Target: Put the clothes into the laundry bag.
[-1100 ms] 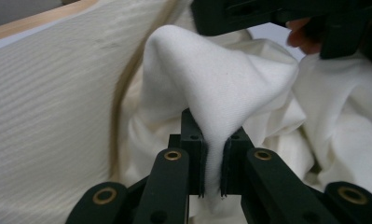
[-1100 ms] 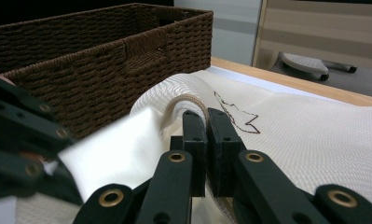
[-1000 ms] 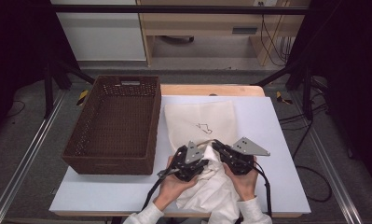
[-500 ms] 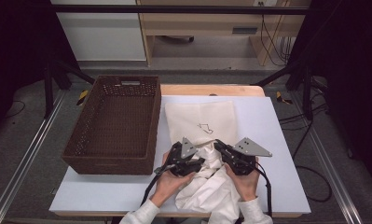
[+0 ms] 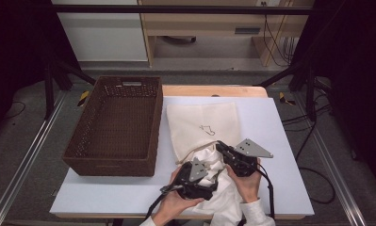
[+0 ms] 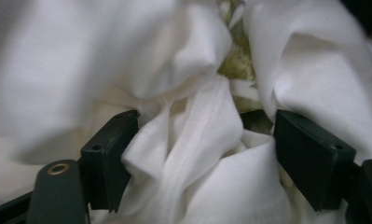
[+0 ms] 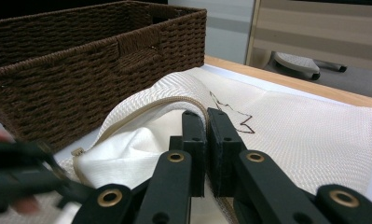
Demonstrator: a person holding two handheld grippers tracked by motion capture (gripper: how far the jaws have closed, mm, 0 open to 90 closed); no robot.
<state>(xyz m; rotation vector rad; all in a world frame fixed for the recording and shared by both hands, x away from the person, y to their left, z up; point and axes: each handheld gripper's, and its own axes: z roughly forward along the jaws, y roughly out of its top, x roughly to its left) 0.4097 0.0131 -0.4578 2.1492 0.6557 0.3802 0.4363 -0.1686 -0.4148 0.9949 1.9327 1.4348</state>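
Note:
A cream drawstring bag (image 5: 202, 127) with a small dark line drawing lies flat on the white table (image 5: 275, 122). A white cloth (image 5: 225, 197) spills from its mouth toward the person. My right gripper (image 5: 219, 148) is shut on the bag's rim (image 7: 151, 105), lifting it over the white cloth (image 7: 127, 154). My left gripper (image 5: 213, 178) sits low in the cloth; its jaws have just been opening. In the left gripper view they stand apart (image 6: 204, 123) with a loose fold of white cloth (image 6: 81, 60) between them.
A dark brown wicker basket (image 5: 110, 165) stands at the left of the table, close beside the bag (image 7: 305, 126); its wall (image 7: 81, 70) rises just past the bag's mouth. Bare white table lies right of the bag. A wooden strip edges the far side.
My left gripper has dropped a little toward the near edge and its jaws have spread apart off the white cloth. The right gripper has kept still on the bag's rim.

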